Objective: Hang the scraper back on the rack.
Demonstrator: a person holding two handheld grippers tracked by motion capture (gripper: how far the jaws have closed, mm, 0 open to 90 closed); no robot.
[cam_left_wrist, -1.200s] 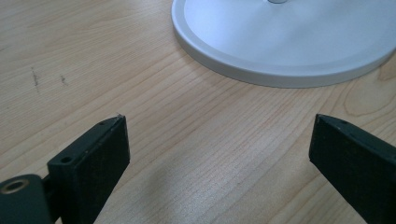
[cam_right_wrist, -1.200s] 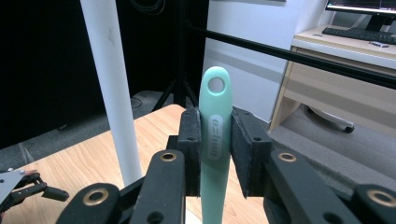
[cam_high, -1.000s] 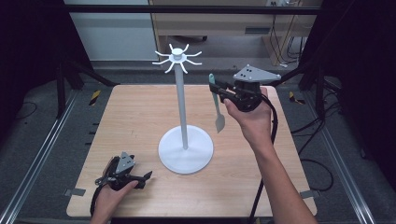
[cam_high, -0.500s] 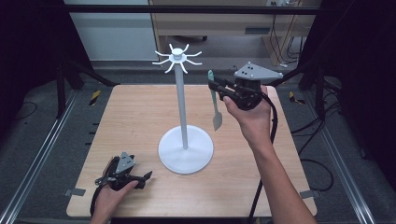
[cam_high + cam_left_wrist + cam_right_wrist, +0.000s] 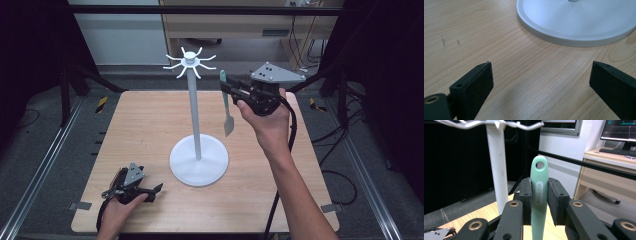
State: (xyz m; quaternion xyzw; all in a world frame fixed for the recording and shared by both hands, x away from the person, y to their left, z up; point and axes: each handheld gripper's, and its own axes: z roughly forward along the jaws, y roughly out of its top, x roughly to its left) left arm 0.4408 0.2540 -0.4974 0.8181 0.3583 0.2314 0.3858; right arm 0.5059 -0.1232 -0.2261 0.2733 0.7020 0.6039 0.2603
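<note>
Two tongs: left tongs (image 5: pixel 156 189) rest apart and empty on the light wooden bench (image 5: pixel 150 125) beside the white hook stand (image 5: pixel 195 120), right tongs (image 5: pixel 226 88) farther off clamp the pale-green spatula (image 5: pixel 227 107) hanging vertical, hole end just right of the hooks.

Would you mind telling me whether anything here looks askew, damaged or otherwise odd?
Nothing stands out. The white stand is upright on the table, the right gripper holds the green utensil hanging straight beside it, and the left gripper rests open near the base.
</note>
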